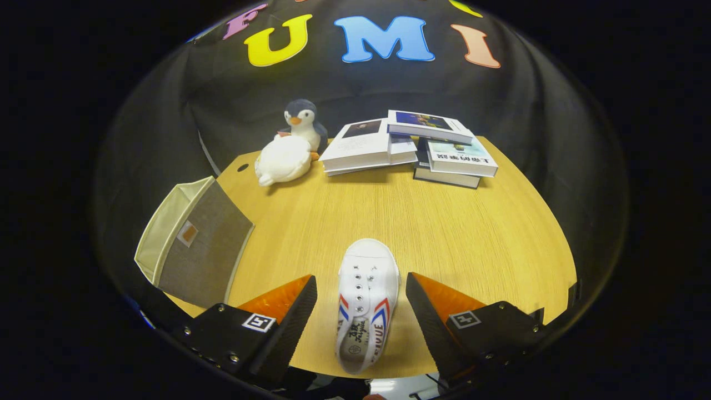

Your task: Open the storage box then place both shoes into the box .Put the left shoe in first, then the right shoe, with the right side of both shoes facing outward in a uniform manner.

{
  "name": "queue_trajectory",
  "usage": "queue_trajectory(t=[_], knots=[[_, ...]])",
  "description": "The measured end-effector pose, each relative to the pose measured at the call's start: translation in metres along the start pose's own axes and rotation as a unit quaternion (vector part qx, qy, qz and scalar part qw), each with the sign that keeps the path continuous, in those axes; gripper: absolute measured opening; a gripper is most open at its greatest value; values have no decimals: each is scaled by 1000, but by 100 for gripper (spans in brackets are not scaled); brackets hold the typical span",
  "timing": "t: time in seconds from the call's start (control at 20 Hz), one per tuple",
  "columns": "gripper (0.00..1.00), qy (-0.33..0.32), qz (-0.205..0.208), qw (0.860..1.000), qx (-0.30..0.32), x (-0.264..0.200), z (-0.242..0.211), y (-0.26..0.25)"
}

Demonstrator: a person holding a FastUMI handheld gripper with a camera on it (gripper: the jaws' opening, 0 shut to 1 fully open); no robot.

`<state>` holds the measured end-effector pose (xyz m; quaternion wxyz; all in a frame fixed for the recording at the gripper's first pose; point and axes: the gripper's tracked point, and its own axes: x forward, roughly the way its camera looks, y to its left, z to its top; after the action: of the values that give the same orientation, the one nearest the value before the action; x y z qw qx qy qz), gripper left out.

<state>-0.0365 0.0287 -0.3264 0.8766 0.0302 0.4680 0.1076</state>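
Gripper [361,311] is hanging over the near edge of the table [477,233], fingers spread wide with the white shoe [366,300] lying between them, toe pointing away, and neither finger touching it. Storage box [194,244] sits off the table's left edge, tilted, its open mouth facing away to the left. My worry: the shoe's heel is right at the near edge, so a sloppy squeeze or a pinch on the soft upper could make it twist or drop off. Carrying it over could also clip the box wall. Plush penguin [291,147] and a pile of books [411,147] sit along the far edge, well apart from the shoe, not blocking anything.
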Motion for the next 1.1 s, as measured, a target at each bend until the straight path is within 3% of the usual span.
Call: queue_trajectory(t=[0.55,0.8,0.85,0.95,1.0,1.05,1.1], knots=[[98,88,-10,995,-35,32,-66,-29],[96,105,-2,994,-28,42,-76,-28],[89,107,-1,994,-27,43,-77,-28],[87,110,8,994,-24,45,-78,-24],[82,109,8,994,-16,46,-78,-21],[45,113,11,994,-5,46,-80,-16],[36,112,8,994,-3,47,-79,-16]])
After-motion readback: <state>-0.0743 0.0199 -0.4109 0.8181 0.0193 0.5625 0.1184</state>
